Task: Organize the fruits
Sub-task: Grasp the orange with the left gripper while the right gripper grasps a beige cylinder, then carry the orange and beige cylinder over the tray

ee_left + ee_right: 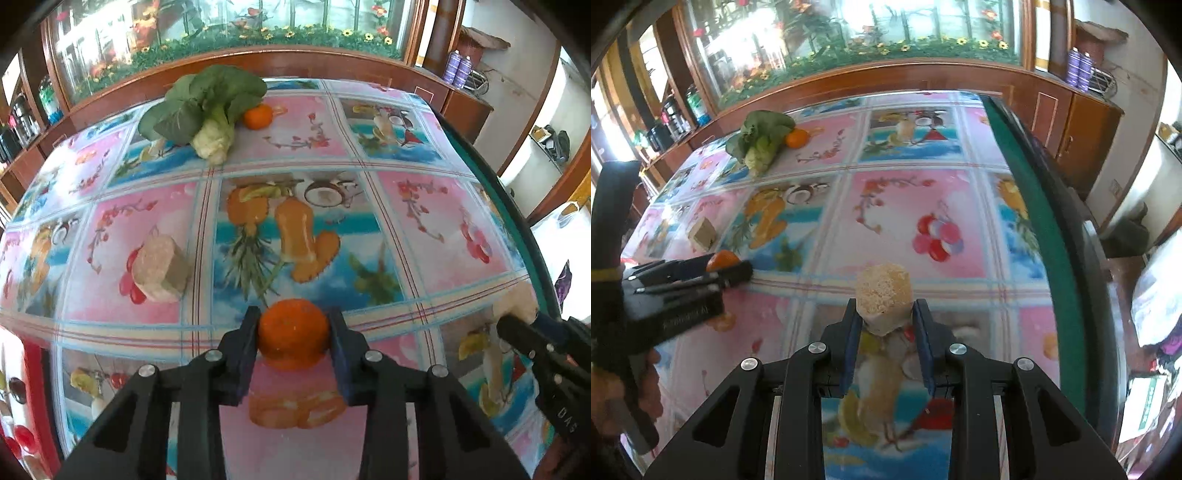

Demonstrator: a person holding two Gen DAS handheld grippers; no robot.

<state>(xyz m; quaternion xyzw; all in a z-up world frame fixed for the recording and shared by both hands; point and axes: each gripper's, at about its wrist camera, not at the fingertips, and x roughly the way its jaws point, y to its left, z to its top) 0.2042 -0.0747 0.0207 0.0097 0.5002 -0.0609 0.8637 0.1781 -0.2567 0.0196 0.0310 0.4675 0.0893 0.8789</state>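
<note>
Left wrist view: left tool (293,332) pinching an orange (293,333) above the worktop (424,221).
Right tool (884,317) pinches a beige fibrous block (882,295). Far ahead of both tools, a second orange (258,116) touches a leafy green (203,110); another block (160,264) lies ahead-left of the left tool.

Faint "DAS" lettering on right gripper (517,325) body, other text illegible
</note>
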